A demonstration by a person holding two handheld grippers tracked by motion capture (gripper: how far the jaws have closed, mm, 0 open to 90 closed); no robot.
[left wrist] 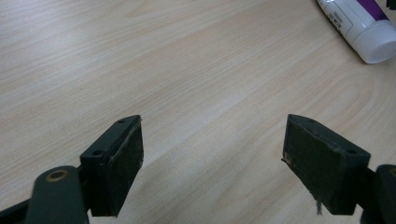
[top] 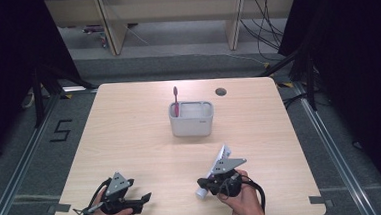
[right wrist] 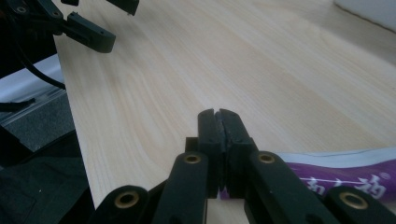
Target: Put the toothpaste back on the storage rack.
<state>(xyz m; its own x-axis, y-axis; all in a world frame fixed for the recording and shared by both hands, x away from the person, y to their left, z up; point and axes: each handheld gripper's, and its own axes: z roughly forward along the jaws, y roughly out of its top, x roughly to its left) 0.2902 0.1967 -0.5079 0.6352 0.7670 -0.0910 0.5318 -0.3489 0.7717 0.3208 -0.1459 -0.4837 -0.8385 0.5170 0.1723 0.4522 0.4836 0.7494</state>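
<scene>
Already a pink toothbrush (top: 176, 101) stands upright in the grey plastic caddy (top: 192, 120) at twelve o'clock on the pale wood-grain worktop (top: 130, 136). The left hand-held gripper (top: 145, 196), at seven o'clock, gapes wide and empty. The right hand-held gripper (right wrist: 218, 122), at five o'clock, has its jaws pressed together on nothing. Beside it lies the glossy white-and-purple toothpaste tube (top: 213, 172), probably next for the caddy.
</scene>
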